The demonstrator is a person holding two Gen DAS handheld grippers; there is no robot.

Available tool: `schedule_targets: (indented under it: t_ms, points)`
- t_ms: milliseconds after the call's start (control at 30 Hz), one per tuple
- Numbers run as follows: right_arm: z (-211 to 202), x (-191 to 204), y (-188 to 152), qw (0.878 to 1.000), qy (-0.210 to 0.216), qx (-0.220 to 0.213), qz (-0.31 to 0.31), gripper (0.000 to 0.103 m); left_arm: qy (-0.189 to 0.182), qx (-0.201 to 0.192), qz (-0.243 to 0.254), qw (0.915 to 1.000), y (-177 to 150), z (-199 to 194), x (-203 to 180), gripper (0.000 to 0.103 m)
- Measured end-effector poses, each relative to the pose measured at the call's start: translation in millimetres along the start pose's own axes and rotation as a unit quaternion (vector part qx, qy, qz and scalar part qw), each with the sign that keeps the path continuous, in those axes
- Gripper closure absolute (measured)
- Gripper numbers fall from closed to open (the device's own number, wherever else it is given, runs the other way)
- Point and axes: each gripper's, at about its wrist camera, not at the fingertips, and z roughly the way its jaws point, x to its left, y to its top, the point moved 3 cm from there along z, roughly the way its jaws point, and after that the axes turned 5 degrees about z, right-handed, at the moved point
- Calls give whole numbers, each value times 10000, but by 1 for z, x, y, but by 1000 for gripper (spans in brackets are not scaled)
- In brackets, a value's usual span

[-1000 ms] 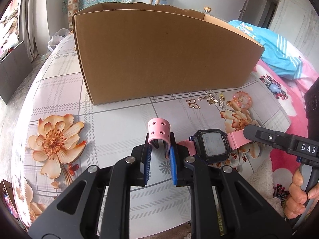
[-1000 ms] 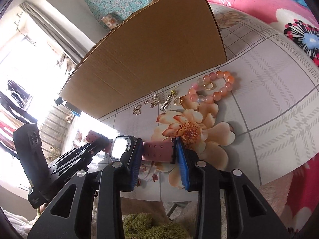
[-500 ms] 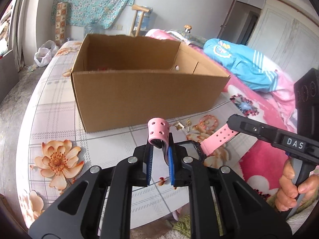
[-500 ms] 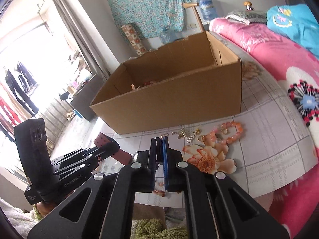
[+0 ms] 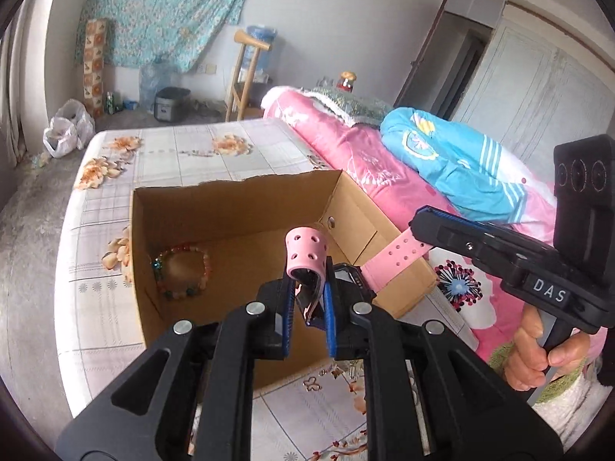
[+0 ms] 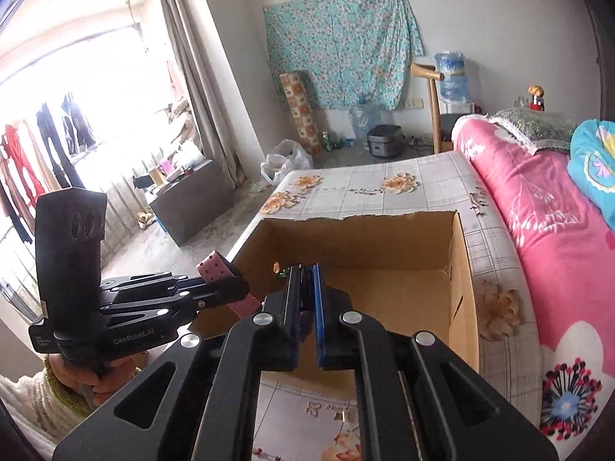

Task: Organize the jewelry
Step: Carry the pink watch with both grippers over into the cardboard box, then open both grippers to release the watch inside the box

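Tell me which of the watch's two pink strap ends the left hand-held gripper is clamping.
The left hand-held gripper clamps the curled, upright strap end. The other strap end runs out straight to the right hand-held gripper.

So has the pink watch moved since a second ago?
Yes. The pink watch, held by the left gripper and the right gripper, has gone from lying on the table before the cardboard box to hanging above its open top.
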Motion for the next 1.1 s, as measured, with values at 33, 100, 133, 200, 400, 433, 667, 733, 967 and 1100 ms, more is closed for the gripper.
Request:
schedule_targets:
  t_ms: [33, 100, 133, 200, 400, 433, 667, 733, 967, 1100]
  points:
    - [16, -9, 11, 9998, -43, 185, 94, 97, -34, 260, -95, 9996, 10, 17, 8, 91]
    - [47, -26, 25, 9977, -135, 582, 308, 97, -151, 781, -313, 9963, 25, 50, 23, 91]
    - [63, -35, 31, 9960, -220, 773, 387, 97, -160, 1032, -444, 9935, 28, 66, 30, 91]
    - [91, -52, 40, 9919, -399, 1098, 499, 97, -215, 1494, -615, 9866, 32, 98, 43, 91]
    - [149, -85, 43, 9793, -1140, 1632, 369, 97, 99, 2372, -1100, 9652, 24, 165, 73, 82]
    - [155, -89, 42, 9775, -1202, 1691, 372, 96, 181, 2442, -1121, 9630, 24, 172, 76, 79]
    - [158, -100, 40, 9725, -1416, 1811, 364, 94, 429, 2288, -1182, 9653, 32, 168, 82, 54]
    - [147, -97, 44, 9750, -1491, 1631, 234, 94, 522, 2208, -1112, 9676, 38, 161, 81, 41]
    - [82, -78, 59, 9866, -1343, 912, 146, 94, 825, 1483, -856, 9818, 59, 99, 67, 36]
    - [23, -59, 57, 9923, -1169, 391, 76, 81, 751, 962, -438, 9916, 61, 39, 39, 33]
